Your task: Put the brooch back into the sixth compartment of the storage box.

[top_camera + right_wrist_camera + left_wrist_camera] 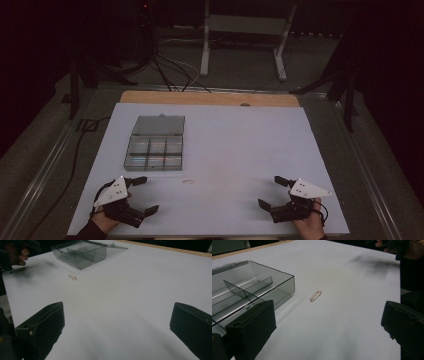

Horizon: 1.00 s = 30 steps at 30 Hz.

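- Brooch pin [188, 181], high view: lies loose on the white sheet [240, 150], just at 5 o'clock of the open compartment box [155, 150], likely staged for boxing. Left gripper [142, 195] and right gripper [272, 191] sit at the near edge, jaws wide apart, holding nothing.
- Left gripper view: brooch pin [315, 295] at 12 o'clock between the spread jaws; slim, gold, row of pale stones. Compartment box [249, 290] at 10 o'clock.
- Right gripper view: brooch pin [72, 277] small at 11 o'clock, just short of the compartment box [80, 253]; jaws apart.

Each black gripper [142, 195] [274, 191] carries a white three-cornered plate — dotted with small holes — and a dark cable.
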{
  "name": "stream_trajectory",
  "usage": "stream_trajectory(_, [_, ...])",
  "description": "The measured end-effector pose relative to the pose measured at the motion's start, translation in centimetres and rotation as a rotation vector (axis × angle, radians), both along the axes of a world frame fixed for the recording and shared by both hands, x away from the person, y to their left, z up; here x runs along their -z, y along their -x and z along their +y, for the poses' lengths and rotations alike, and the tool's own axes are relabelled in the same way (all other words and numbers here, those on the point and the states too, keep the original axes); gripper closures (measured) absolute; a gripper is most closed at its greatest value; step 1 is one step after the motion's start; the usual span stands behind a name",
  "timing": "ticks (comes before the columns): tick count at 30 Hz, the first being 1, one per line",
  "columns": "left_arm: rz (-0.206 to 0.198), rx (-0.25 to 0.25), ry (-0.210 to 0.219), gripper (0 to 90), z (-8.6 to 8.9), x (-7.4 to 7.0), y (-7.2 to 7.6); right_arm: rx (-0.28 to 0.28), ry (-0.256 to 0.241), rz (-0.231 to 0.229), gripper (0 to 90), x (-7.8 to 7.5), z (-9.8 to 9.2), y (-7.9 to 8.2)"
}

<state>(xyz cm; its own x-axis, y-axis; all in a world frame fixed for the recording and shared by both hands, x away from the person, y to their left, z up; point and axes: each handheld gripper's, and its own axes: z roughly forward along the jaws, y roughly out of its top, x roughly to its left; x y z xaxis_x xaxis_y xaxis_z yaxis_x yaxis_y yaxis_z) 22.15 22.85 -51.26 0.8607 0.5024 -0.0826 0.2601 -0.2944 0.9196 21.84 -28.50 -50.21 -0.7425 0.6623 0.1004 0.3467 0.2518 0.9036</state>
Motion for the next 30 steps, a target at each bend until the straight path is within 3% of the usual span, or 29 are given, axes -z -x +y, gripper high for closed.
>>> stream_trajectory(13, [0.005, 0.01, 0.016, 1.0, 0.1, -0.3, -0.1, 0.01, -0.01, 0.009, 0.0, 0.0, -0.1, 0.0])
stream_trajectory(18, [0.014, 0.04, 0.042, 1.1, 0.0, -0.9, -0.4, 0.006, -0.014, 0.005, 0.0, 0.0, -0.1, 0.0])
stream_trajectory(30, [0.02, 0.138, 0.023, 1.1, -1.4, -2.3, -1.6, -0.003, -0.019, 0.001, 0.0, -0.1, -0.1, 0.2])
